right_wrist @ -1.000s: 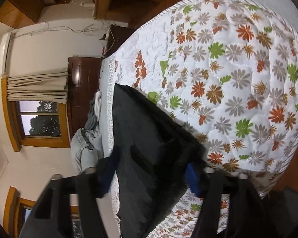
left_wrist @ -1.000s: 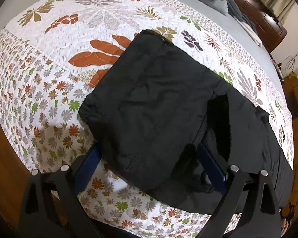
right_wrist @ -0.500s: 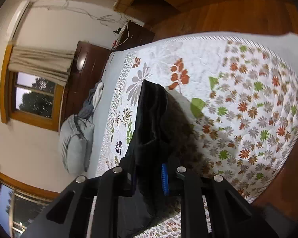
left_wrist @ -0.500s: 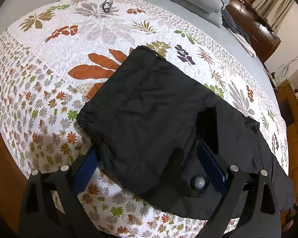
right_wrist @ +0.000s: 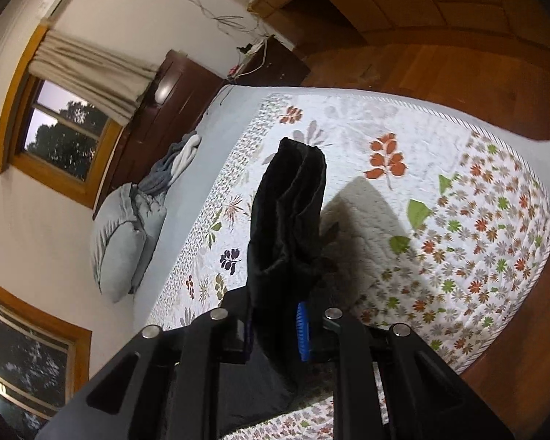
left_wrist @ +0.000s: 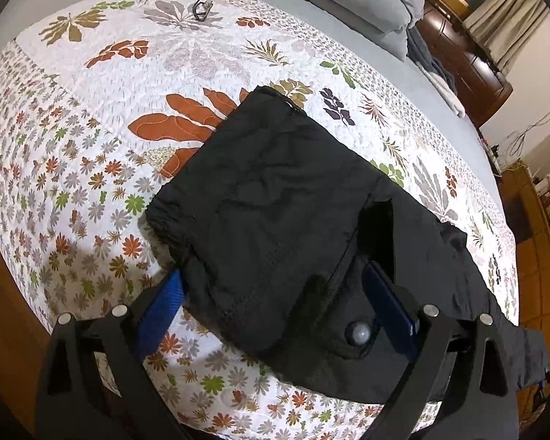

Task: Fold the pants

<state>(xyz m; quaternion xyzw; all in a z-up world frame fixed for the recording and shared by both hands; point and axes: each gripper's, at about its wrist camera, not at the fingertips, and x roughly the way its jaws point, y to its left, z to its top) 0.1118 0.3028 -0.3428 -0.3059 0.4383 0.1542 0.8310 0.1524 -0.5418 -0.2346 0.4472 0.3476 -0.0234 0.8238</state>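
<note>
The black fabric pants (left_wrist: pixel 275 227) lie partly folded on the floral quilted bedspread (left_wrist: pixel 91 146) near the bed's foot edge. The right gripper (right_wrist: pixel 275 326) has its fingers nearly closed, pinching a raised bunch of the pants' cloth. The left gripper (left_wrist: pixel 275 304) stands wide open over the waistband by the silver button (left_wrist: pixel 359 332), holding nothing. To fold well, carry the pinched end evenly across the pants, edges aligned, before letting go. No containers are in view.

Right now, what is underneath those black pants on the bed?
The black pants lie on a flowered quilt covering the bed. Its leaf and flower print shows all around them; the patch directly beneath is covered, so nothing else can be seen there.
</note>
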